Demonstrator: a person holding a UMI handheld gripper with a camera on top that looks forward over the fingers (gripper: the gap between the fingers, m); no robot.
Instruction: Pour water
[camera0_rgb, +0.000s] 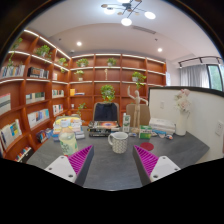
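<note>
Currently gripper (110, 163) wide open, nothing held, w/ mug (118, 142) just ahead on table (110, 172). Mug looks ceramic: rigid, prob. slippery, breakable. Grab body, not handle.

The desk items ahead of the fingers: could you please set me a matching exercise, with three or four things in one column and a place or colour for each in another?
Things:
1. mug
2. cup
3. vase
4. fingers

Descriptions:
A. white, just beyond the fingers
B. open, nothing between them
C. yellowish, left of the mug
D. holds flowers, by the partition on the right

Pairs: 1-A, 2-C, 3-D, 4-B
</note>
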